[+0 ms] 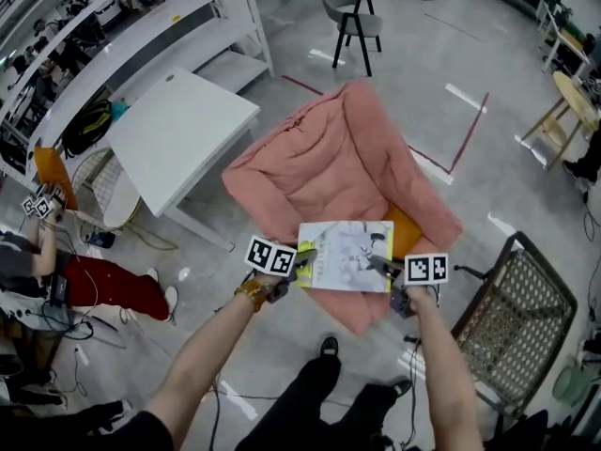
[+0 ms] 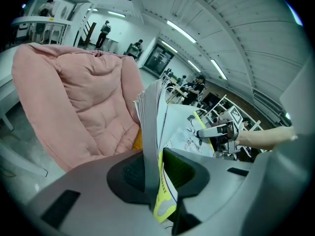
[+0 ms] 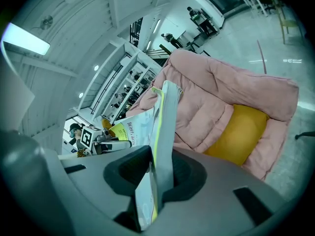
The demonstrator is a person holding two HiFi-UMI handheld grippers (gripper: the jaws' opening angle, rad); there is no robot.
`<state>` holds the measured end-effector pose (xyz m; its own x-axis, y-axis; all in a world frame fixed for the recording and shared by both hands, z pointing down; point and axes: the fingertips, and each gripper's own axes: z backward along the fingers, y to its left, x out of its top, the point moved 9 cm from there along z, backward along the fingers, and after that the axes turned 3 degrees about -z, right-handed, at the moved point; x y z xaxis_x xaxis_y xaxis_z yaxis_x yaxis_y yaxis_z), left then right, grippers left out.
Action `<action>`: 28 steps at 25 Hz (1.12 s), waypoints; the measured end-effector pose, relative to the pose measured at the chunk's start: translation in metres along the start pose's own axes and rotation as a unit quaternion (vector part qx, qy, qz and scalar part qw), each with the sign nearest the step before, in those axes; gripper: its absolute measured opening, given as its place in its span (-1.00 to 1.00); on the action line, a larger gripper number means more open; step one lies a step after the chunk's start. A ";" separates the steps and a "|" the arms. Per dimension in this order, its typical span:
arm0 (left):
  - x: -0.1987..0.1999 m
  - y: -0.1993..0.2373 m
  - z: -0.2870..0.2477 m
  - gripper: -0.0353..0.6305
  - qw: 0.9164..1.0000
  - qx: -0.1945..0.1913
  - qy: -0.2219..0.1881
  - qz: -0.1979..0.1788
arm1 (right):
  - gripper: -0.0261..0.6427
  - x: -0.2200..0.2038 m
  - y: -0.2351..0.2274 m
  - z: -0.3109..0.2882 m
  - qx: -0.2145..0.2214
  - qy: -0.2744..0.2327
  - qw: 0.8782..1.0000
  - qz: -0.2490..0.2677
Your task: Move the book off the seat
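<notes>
You've got the book (image 1: 345, 256) pinched at both ends. The left gripper (image 1: 302, 263) has its fingers closed narrow on the left edge, with pages fanned between them, and the right gripper (image 1: 383, 267) is clamped the same way on the right edge. The book looks lifted, held flat over the near lip of the pink seat (image 1: 319, 167), just beside the yellow cushion (image 1: 408, 231). I can't tell whether it brushes the padding.

I'd call the pick-up done. What's left is carrying the book clear of the seat and setting it down somewhere.

Around the room there's a shiny grey floor (image 1: 488, 54) and a white table (image 1: 178, 134) just left of the seat, with white shelving (image 1: 122, 26) beyond it. A wicker chair (image 1: 521, 313) sits near right, a grey chair (image 1: 352, 12) stands far off, and red tape (image 1: 465, 144) marks the floor on the far right.
</notes>
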<state>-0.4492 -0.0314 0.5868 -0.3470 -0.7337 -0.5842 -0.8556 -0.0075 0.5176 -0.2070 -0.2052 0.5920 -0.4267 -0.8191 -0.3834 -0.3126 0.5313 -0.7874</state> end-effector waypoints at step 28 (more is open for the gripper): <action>0.033 -0.080 -0.066 -0.63 0.998 -0.033 0.024 -0.043 | -0.66 -0.004 -0.041 0.102 -0.010 -0.055 0.998 -0.019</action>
<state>-0.3668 -0.0996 0.5671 -0.2523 -0.7606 -0.5982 -0.8543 -0.1153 0.5069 -0.1064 -0.2460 0.5765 -0.3190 -0.8571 -0.4045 -0.3436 0.5023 -0.7935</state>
